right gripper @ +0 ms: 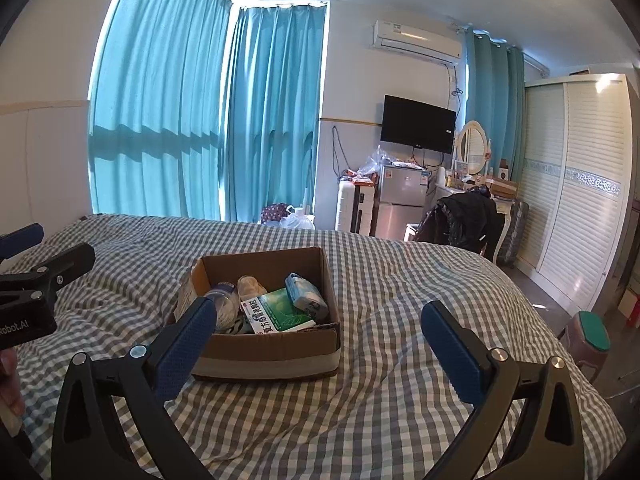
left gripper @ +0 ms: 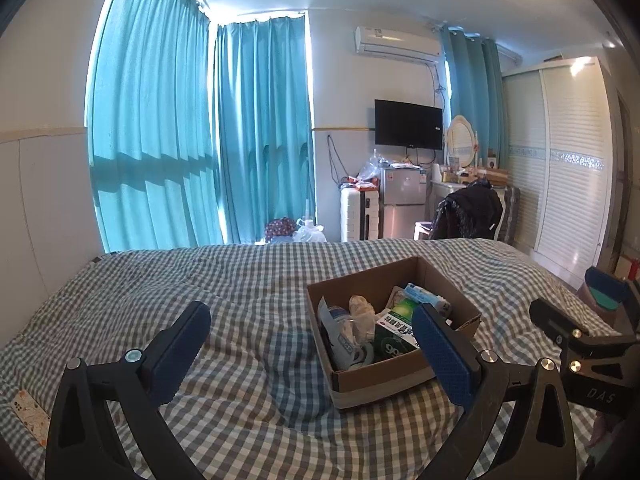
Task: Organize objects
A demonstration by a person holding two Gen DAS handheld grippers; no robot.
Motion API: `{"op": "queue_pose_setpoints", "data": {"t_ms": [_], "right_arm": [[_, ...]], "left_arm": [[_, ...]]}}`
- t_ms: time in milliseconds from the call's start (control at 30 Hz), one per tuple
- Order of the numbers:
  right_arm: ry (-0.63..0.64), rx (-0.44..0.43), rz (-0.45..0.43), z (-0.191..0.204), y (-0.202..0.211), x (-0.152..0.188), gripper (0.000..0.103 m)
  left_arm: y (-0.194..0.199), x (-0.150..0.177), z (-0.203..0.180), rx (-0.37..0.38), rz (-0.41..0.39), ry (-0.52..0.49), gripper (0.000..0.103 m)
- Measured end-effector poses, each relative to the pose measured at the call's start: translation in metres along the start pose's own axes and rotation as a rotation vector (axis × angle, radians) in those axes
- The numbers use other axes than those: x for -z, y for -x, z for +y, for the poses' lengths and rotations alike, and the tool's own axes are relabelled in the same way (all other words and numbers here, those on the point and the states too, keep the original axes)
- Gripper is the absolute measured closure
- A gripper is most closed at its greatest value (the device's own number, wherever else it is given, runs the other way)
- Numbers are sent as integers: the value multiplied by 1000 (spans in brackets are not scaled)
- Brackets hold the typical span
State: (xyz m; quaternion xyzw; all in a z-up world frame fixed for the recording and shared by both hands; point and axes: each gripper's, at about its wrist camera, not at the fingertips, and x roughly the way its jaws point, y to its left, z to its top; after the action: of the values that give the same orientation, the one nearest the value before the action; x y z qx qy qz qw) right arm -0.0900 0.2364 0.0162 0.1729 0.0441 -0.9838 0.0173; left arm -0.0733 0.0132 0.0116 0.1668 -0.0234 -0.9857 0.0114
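Observation:
An open cardboard box [left gripper: 440, 280] [right gripper: 280, 350] sits on a checked bed. Inside lie a green and white medicine box [left gripper: 394, 330] [right gripper: 280, 310], a pale blue tissue pack [left gripper: 426, 296] [right gripper: 306, 292], a clear plastic bottle [right gripper: 224, 300] and a crumpled wrapper [left gripper: 362, 308]. My left gripper [left gripper: 312, 334] is open and empty, hovering just left of the box front. My right gripper [right gripper: 320, 328] is open and empty, hovering over the box's near right corner. Each gripper shows at the edge of the other's view, the right one [left gripper: 576, 328] and the left one [right gripper: 36, 272].
The checked bedspread [left gripper: 240, 280] [right gripper: 400, 280] fills the foreground. A patterned card [left gripper: 28, 410] lies at the left bed edge. Beyond the bed stand a small fridge [right gripper: 400, 196], a white suitcase [right gripper: 354, 208], a chair with a black jacket [right gripper: 464, 220], a wardrobe [right gripper: 576, 184] and a stool [right gripper: 592, 332].

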Motion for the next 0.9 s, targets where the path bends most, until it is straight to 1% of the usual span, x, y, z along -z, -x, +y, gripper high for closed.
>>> {"op": "queue_pose_setpoints", "data": {"t_ms": [133,333,533,900], "right_arm": [[4,7,-10,0,4,-4,0],[0,13,-8,-2,3,-4,0],[-4,6,2,-2,2,-2,0],[-4,5,6,-1,2,-1,0]], "left_arm": [[-2,1,-1,-4,-5,-14,0],[-9,3,3,7,21,7,0],[-12,5,-1,5,34,-2,0],[-14,6,-1,6,45,13,0]]}}
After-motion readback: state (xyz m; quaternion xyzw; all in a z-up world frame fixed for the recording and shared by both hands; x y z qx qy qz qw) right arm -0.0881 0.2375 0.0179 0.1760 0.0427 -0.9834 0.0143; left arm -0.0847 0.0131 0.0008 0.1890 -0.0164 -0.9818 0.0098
